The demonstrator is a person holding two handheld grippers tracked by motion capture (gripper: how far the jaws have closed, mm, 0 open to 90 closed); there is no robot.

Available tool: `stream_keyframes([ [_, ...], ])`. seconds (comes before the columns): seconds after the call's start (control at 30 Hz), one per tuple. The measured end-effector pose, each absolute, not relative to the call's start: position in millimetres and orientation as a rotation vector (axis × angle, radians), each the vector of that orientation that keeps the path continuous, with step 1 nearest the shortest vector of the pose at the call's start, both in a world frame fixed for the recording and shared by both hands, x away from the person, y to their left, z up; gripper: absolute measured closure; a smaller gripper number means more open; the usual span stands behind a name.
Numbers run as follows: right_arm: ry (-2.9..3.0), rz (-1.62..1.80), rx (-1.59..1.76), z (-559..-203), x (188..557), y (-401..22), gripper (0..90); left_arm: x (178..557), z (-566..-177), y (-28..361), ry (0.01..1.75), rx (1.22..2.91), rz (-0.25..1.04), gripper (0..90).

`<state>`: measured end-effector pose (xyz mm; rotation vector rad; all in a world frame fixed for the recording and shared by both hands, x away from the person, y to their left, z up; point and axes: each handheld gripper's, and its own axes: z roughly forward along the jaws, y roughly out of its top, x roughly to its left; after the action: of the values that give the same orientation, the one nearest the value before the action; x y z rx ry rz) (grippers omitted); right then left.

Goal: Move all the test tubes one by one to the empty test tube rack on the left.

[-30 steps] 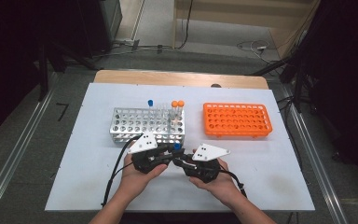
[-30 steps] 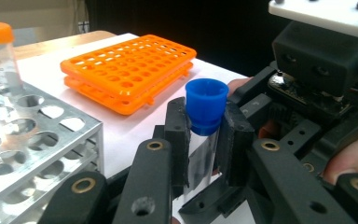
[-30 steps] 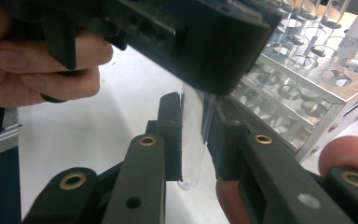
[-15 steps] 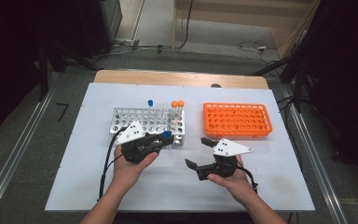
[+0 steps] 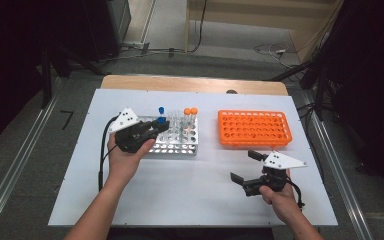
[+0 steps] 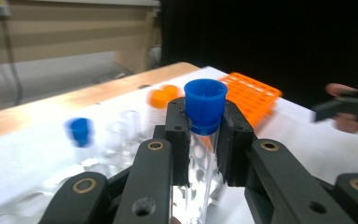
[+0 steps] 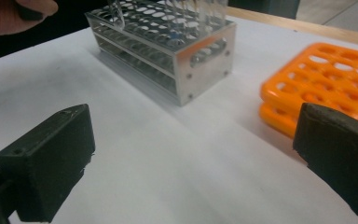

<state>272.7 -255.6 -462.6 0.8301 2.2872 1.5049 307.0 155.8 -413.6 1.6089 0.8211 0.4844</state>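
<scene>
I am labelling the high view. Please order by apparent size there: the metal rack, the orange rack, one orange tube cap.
1. Orange rack, slightly the largest.
2. Metal rack, partly hidden by the left gripper, so this order is unsure.
3. Orange tube cap, clearly smallest.

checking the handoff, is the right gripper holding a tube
No, the right gripper has its jaws wide apart over the bare white table with nothing between them.
</scene>
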Motion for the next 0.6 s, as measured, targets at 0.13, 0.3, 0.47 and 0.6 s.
stream_keyframes([
  [0.13,2.277,1.487,0.872,-466,269,-276,0.0,320,-412,167,0.860,1.595,0.532,77.6],
  [0.3,2.256,1.442,0.930,-472,267,-300,0.0,336,-416,180,0.930,1.557,0.582,77.6],
  [0.47,2.242,1.425,0.964,-476,267,-313,0.0,348,-418,183,0.960,1.530,0.604,77.6],
  [0.6,2.246,1.422,0.965,-478,269,-311,0.0,356,-420,181,0.976,1.519,0.616,77.6],
])
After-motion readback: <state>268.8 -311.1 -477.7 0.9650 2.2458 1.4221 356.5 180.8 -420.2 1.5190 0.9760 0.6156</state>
